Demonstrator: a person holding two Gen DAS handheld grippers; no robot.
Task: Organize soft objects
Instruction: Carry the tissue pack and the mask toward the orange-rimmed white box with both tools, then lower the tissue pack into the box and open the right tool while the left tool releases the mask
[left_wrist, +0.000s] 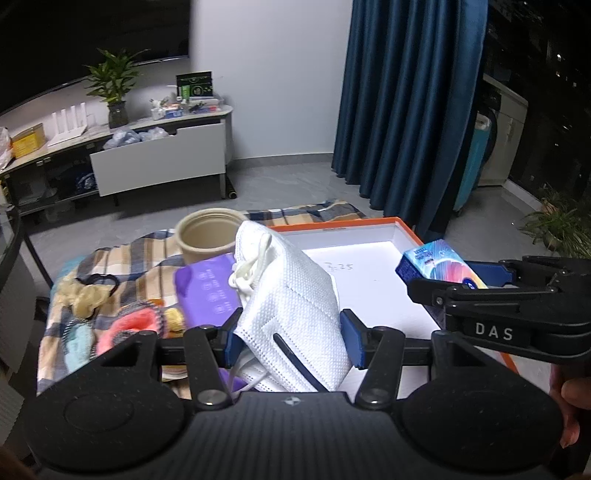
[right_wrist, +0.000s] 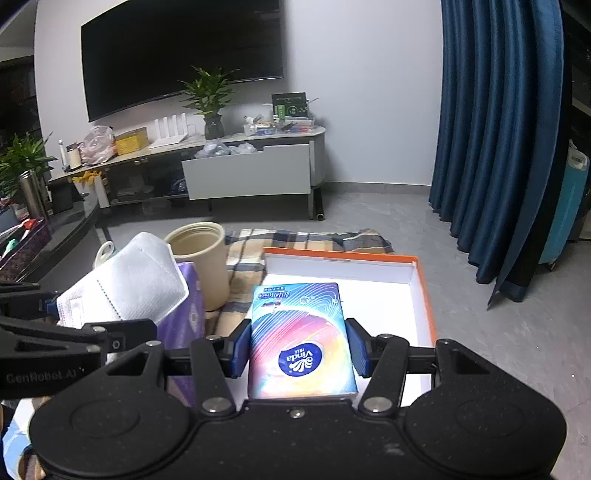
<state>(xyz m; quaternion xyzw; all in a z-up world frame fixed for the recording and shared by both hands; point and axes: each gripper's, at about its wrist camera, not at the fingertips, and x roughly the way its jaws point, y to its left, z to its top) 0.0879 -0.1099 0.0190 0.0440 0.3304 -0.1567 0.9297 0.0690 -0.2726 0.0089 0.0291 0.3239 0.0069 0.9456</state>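
Left gripper (left_wrist: 291, 338) clamps a white folded fabric face mask (left_wrist: 291, 295), held above the plaid cloth (left_wrist: 122, 258) at the edge of the orange-rimmed white cardboard box (left_wrist: 369, 229). Right gripper (right_wrist: 299, 349) grips a colourful Vinda tissue pack (right_wrist: 301, 339) over that box's white floor. Beige paper cup (left_wrist: 205, 236) and purple packet (left_wrist: 207, 291) sit beside.

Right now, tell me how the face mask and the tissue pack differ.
The face mask is plain white textured fabric with ear loops; the tissue pack is a glossy, colourful printed block. The mask sits in the left gripper, the pack in the right gripper. The mask is folded and floppy; the pack keeps a boxy shape. Both are held above the orange-rimmed box.
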